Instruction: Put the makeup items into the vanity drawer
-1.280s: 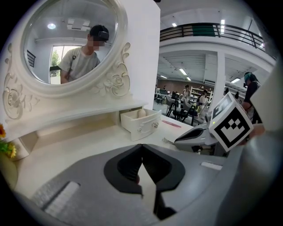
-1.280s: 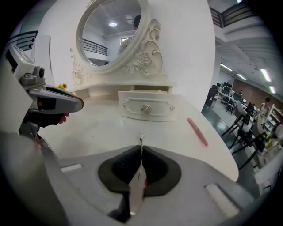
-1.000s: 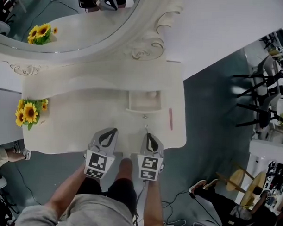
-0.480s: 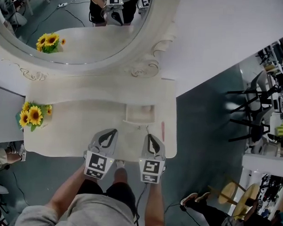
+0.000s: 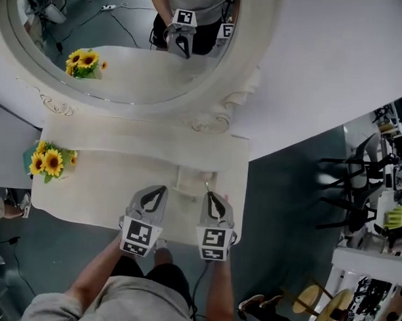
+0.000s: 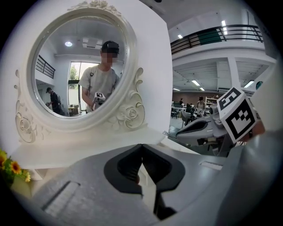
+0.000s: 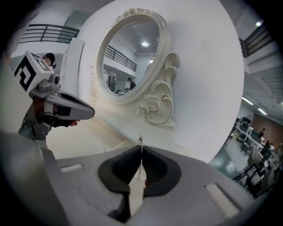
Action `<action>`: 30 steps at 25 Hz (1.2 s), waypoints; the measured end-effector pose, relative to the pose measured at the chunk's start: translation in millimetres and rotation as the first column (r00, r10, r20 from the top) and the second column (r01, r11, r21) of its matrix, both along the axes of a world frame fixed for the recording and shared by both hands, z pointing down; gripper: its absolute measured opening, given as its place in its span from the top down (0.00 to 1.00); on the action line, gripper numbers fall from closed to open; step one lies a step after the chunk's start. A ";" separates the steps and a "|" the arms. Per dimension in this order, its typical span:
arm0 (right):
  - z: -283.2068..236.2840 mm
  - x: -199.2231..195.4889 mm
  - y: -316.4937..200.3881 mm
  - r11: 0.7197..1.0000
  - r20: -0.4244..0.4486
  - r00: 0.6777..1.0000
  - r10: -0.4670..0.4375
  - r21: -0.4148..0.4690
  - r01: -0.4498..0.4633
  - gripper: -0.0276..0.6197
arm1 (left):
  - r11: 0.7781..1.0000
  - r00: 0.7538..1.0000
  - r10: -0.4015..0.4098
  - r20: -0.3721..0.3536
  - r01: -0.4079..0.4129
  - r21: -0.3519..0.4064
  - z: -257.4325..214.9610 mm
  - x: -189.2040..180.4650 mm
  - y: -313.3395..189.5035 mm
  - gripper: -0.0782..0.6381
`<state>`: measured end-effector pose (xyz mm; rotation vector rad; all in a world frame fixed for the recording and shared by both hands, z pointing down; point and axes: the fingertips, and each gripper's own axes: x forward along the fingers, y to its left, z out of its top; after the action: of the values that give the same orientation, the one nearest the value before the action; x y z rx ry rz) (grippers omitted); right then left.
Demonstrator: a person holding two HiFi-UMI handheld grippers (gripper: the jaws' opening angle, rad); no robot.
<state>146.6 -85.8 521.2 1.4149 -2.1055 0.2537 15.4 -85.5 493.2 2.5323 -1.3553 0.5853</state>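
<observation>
Head view: left gripper (image 5: pixel 162 188), closed and empty, and right gripper (image 5: pixel 211 194), pinching a thin metal pin (image 7: pixel 141 142), have lifted closer to the open vanity drawer (image 5: pixel 196 180) just ahead, likely for the drop.

The cream worktop (image 5: pixel 108 179) carries sunflowers (image 5: pixel 51 163) at its left end and a small open drawer (image 5: pixel 195 181) towards its right; a mirror (image 5: pixel 126 48) stands behind.

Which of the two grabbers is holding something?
The right gripper. A thin stick pokes out from between its shut jaws. The left gripper is shut too, but with nothing in it.
</observation>
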 end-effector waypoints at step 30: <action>58.7 -38.5 -28.6 0.954 -0.062 0.960 -0.272 -0.148 0.261 0.90 | 0.975 0.977 -0.214 0.027 0.215 -0.056 33.7 -31.1 -7.3 0.88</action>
<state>108.0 -114.4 579.9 1.0298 -2.1379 0.2246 -15.7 -92.8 526.9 2.3000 -1.5683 0.6002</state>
